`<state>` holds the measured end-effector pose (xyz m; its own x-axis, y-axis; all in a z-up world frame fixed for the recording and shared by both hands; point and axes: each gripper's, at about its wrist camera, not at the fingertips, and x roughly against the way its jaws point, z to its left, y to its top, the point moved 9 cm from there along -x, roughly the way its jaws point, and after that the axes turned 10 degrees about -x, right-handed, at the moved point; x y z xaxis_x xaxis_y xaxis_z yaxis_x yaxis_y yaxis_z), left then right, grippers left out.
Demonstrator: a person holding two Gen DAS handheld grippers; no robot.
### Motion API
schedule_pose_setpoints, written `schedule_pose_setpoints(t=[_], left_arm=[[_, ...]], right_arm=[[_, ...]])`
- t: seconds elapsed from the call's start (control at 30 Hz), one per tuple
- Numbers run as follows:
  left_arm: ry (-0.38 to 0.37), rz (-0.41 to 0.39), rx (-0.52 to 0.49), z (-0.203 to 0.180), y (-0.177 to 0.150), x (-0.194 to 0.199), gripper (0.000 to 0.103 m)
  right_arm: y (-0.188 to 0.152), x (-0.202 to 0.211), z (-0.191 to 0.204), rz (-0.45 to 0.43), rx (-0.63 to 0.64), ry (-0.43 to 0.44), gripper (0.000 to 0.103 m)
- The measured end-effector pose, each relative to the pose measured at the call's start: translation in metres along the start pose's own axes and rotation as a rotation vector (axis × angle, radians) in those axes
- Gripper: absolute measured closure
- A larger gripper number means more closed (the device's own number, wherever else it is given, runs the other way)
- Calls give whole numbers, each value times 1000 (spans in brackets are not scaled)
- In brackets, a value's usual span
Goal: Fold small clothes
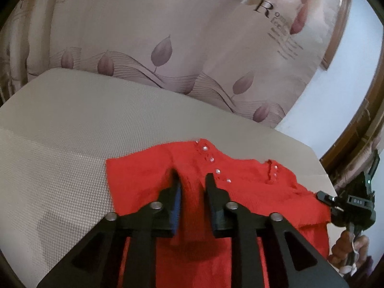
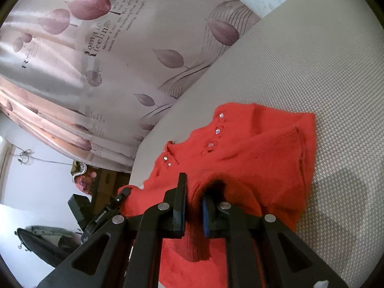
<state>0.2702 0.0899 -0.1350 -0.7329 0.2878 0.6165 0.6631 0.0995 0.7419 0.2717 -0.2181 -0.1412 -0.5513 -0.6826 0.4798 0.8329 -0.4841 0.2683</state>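
A small red knitted sweater point(image 1: 252, 192) with shiny studs at the neckline lies on a beige textured table point(image 1: 72, 144). My left gripper point(image 1: 192, 176) is over it, jaws clamped on a bunched fold of the red knit. In the right wrist view the sweater point(image 2: 252, 148) lies partly folded, one sleeve laid across the body. My right gripper point(image 2: 195, 184) is shut on a raised ridge of the sweater's hem. The other gripper shows at the sweater's far edge in each view point(image 1: 348, 204) point(image 2: 100, 213).
A pink curtain point(image 1: 168, 36) with leaf prints and lettering hangs behind the table. The table's far edge point(image 2: 153, 132) runs close behind the sweater. A dark bag point(image 2: 43, 242) and a cardboard box sit beyond the table's edge.
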Motion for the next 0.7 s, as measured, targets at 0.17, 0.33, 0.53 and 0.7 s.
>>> schedule_pose_setpoints(t=[0.17,0.33,0.53,0.7], left_arm=[[17,-33,8,5,12,4,53],[33,-28,-5,15,21,-4,51],[16,-11,41,31,23,9,51],[-117,179,-58,0,-13,31,51]], right_arm=[[7,-1,-4,-1,-54,42,87],[14,-4,-6,-21,-109,80,83],[30,-7,-11,-57,-154,90,82],[26,0,-19,-62,-213,132,73]])
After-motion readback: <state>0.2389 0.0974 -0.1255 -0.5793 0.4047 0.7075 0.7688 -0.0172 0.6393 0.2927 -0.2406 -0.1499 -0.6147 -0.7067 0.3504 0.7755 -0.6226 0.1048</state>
